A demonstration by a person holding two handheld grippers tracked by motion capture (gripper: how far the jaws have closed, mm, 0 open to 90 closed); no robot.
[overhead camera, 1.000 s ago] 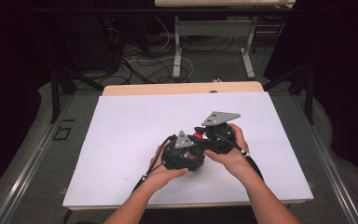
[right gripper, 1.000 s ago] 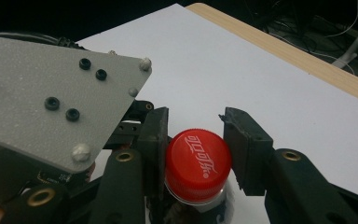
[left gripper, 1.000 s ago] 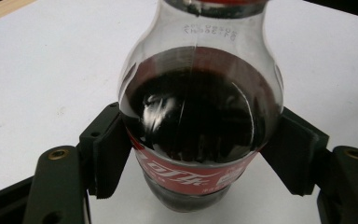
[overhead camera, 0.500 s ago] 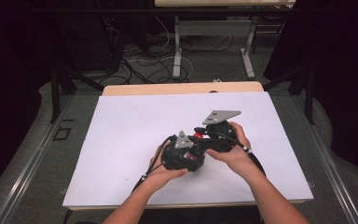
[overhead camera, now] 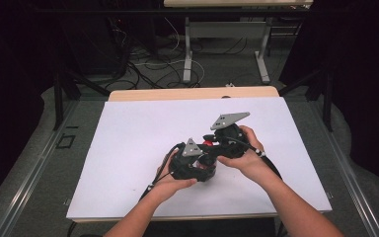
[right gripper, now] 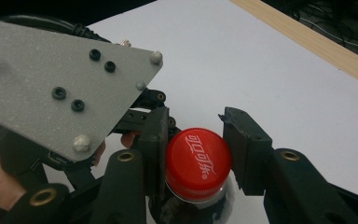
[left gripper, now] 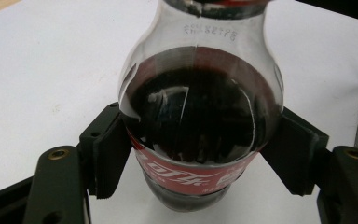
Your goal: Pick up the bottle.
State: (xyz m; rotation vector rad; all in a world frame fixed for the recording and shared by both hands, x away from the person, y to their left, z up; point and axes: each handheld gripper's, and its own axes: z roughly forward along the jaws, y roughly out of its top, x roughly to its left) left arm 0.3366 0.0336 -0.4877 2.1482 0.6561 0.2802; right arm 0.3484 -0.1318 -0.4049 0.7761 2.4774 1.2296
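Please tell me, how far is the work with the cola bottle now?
Done: the left hand-held gripper is shut on the cola bottle at its label, holding it above the white table. In hand: the right hand-held gripper clamps the red cap from both sides. Left: the cap is still on the bottle, so it probably has to be twisted off.

Left gripper and right gripper both clamped, held close together

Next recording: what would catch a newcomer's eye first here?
A cola bottle, dark drink inside, is clamped at its red label by the left claw over the white table. Its red cap sits gripped between the right claw's jaws, both near the table's middle.
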